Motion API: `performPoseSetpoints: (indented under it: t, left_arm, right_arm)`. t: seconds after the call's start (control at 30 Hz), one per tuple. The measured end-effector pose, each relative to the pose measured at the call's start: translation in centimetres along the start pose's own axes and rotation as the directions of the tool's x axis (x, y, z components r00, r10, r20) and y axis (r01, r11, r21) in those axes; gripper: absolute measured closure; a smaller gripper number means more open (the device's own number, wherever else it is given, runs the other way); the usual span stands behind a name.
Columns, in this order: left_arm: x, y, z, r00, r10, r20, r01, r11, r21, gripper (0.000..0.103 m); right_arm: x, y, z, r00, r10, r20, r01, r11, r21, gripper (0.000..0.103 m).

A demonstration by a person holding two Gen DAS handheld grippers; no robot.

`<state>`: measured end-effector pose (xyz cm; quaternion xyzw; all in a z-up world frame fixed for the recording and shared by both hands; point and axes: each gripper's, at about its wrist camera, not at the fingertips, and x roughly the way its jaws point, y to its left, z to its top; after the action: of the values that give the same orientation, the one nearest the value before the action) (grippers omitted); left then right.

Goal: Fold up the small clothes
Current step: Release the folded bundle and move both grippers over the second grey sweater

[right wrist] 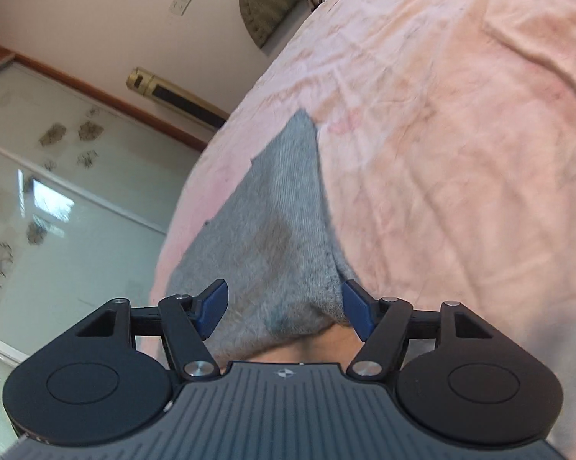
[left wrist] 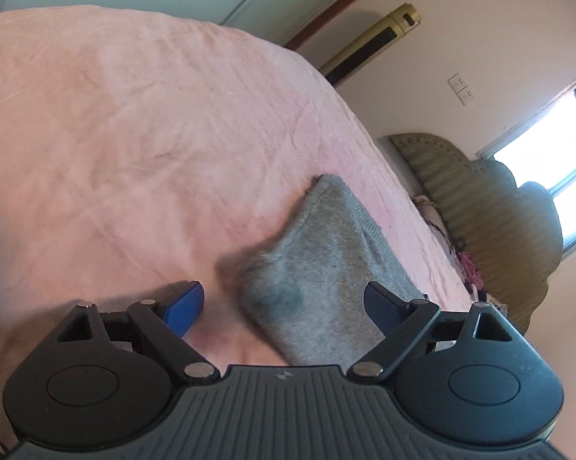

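A small grey knit garment (left wrist: 322,268) lies folded flat on the pink bedspread (left wrist: 115,134). My left gripper (left wrist: 288,304) is open, its blue fingers straddling the garment's near end just above it. In the right wrist view the same garment (right wrist: 272,230) stretches away from the camera. My right gripper (right wrist: 284,308) is open, its blue fingers on either side of the garment's near end, holding nothing.
The pink bedspread (right wrist: 460,153) covers the bed, wrinkled. An olive padded headboard (left wrist: 491,222) stands at the bed's far end, with small dark and pink items (left wrist: 468,264) by it. A gold floor-standing air conditioner (left wrist: 368,42) and glass sliding doors (right wrist: 58,191) stand beyond the bed edge.
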<state>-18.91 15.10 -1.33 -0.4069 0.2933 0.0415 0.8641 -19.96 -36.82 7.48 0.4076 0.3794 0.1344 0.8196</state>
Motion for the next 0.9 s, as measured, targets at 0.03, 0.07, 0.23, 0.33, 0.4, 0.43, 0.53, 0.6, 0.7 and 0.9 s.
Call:
performPoseSetpoints:
  t: [0.03,0.07,0.23,0.33,0.4,0.43,0.53,0.6,0.7,0.9]
  left_arm:
    - [-0.2,-0.3,0.4,1.0,0.016,0.017,-0.016,1.0,0.006,0.012]
    - [-0.4,-0.9,0.9,0.998,0.041,0.047,-0.042,0.999,0.02,0.012]
    - [-2.9,-2.2,1.7,0.98,0.032,0.197,-0.063,0.986,0.153,0.012]
    - [-1.8,-6.1,0.6,0.983,-0.057,0.173,0.007,0.96,0.28,0.012]
    - [0.5,-9.9,-0.1,0.982,-0.135,0.132,0.072,0.915,0.397,0.012]
    - [1.7,-11.9,-0.5,0.978,-0.158,0.139,0.077,0.884,0.46,0.011]
    - [7.0,-17.5,-1.1,0.983,-0.134,0.123,0.03,0.786,0.617,0.011]
    - [11.3,-19.4,-0.7,0.995,-0.058,0.078,-0.008,0.755,0.656,0.011]
    - [17.2,-19.3,0.1,0.995,0.101,0.018,-0.087,0.734,0.674,0.011]
    - [19.1,-14.7,0.6,0.985,0.166,0.052,-0.152,0.672,0.725,0.01]
  right_arm:
    - [0.4,0.4,0.1,1.0,-0.018,0.001,0.018,1.0,-0.002,0.035]
    - [0.5,0.8,0.2,1.0,-0.031,0.006,0.031,1.0,0.0,0.035]
    - [-2.4,2.5,1.5,0.975,-0.178,0.133,0.193,0.975,-0.114,0.028]
    - [-2.7,4.8,2.4,0.969,-0.147,0.2,0.187,0.961,-0.204,0.022]
    - [-0.7,6.6,3.5,0.986,-0.049,0.16,0.087,0.966,-0.244,0.013]
    - [0.8,7.7,4.1,0.99,-0.006,0.14,0.045,0.96,-0.277,0.009]
    - [6.5,10.4,6.3,0.996,0.014,0.091,0.017,0.945,-0.326,0.008]
    - [10.7,11.0,8.2,0.998,-0.026,0.049,0.041,0.943,-0.331,0.008]
    - [15.4,11.2,9.1,0.973,-0.21,0.099,0.232,0.869,-0.437,0.008]
    - [15.0,6.0,8.2,0.957,-0.209,0.2,0.283,0.823,-0.493,0.004]
